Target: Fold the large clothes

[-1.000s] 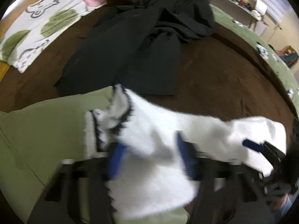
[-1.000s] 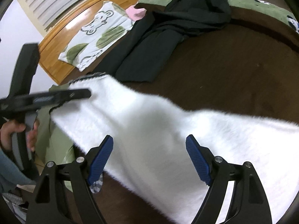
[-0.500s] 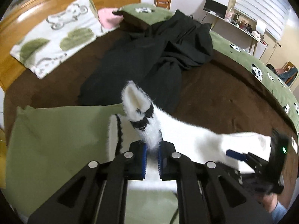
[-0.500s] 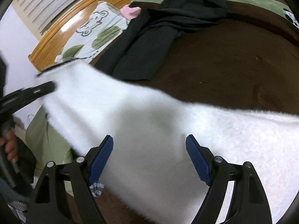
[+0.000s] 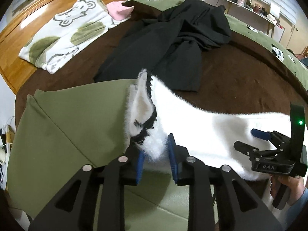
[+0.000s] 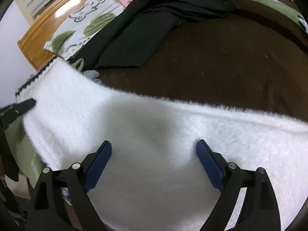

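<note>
A fluffy white garment with black trim (image 5: 202, 123) lies across the brown bed. My left gripper (image 5: 156, 159) is shut on its trimmed corner, with white fluff bunched between the blue pads. In the right wrist view the white garment (image 6: 154, 134) fills the foreground. My right gripper (image 6: 154, 163) is open wide, its blue pads (image 6: 100, 163) over the fabric. The right gripper also shows in the left wrist view (image 5: 269, 150), at the garment's right end.
A green garment (image 5: 73, 127) lies flat under the white one at the left. A black garment (image 5: 173, 38) is heaped further back on the brown bedspread (image 5: 240, 77). A bear-print pillow (image 5: 67, 32) and wooden headboard (image 5: 57, 0) lie beyond.
My left gripper closed on the white garment's trimmed corner and now holds it a little looser. The garment has been drawn out flatter. My right gripper stayed open over it.
</note>
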The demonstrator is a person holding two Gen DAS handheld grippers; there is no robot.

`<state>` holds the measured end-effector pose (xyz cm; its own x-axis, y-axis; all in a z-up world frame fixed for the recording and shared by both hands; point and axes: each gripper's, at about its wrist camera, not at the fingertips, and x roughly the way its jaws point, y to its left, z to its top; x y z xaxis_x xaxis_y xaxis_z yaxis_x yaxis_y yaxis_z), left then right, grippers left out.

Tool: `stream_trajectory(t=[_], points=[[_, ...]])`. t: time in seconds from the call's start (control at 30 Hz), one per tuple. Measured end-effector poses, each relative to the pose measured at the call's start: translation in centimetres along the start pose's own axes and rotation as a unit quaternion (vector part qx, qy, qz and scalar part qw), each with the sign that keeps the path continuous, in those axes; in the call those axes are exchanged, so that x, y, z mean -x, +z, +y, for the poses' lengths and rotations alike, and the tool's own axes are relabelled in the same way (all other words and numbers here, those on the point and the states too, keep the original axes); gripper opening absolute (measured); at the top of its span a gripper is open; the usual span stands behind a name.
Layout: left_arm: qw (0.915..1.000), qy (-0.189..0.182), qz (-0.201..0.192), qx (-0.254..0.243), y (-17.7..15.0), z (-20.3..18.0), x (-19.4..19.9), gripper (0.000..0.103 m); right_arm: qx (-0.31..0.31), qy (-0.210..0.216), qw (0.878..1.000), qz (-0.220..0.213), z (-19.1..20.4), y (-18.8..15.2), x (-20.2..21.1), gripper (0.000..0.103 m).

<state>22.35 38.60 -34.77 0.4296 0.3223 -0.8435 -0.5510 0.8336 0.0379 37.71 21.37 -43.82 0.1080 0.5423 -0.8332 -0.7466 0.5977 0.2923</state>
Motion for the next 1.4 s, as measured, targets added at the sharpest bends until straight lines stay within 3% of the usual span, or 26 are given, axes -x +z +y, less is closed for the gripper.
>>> stream_trajectory(t=[0.03,0.1,0.13,0.27,0.37,0.6,0.73,0.9,1.03,1.4], points=[[1.0000,0.001,0.000,0.000,0.1,0.0,0.1,0.032,0.005,-0.005,1.000,0.000,0.2,-0.1,-0.1,0.089],[0.9992,0.037,-0.015,-0.004,0.2,0.1,0.8,0.067,0.001,-0.003,1.000,-0.001,-0.2,-0.1,0.0,0.089],[0.9984,0.050,-0.027,-0.004,0.4,0.4,1.3,0.089,-0.002,-0.001,1.000,-0.003,-0.3,-0.2,0.1,0.089],[0.9970,0.059,-0.048,-0.012,1.0,1.1,3.3,0.089,-0.028,-0.005,0.999,-0.024,-0.8,-0.1,2.3,0.089],[0.9978,0.038,-0.045,-0.031,1.0,1.1,4.7,0.092,-0.051,-0.024,0.997,-0.048,-1.5,-0.3,5.6,0.089],[0.9922,-0.059,-0.042,-0.101,-2.6,-1.9,9.0,0.096,-0.074,-0.098,0.991,-0.047,-2.5,-3.7,13.7,0.089],[0.9819,-0.119,-0.004,-0.147,-7.2,-5.2,10.5,0.096,-0.058,-0.131,0.989,-0.022,-2.2,-6.9,16.3,0.089],[0.9629,-0.206,0.045,-0.168,-13.2,-9.9,12.2,0.091,-0.040,-0.154,0.987,0.021,-1.9,-10.5,16.2,0.089],[0.9535,-0.226,0.062,-0.189,-17.4,-13.1,13.0,0.090,-0.038,-0.155,0.986,0.039,-2.4,-12.3,15.4,0.085],[0.9411,-0.260,0.133,-0.171,-25.7,-17.5,12.2,0.068,-0.031,-0.134,0.990,0.041,-2.7,-15.1,14.0,0.080]])
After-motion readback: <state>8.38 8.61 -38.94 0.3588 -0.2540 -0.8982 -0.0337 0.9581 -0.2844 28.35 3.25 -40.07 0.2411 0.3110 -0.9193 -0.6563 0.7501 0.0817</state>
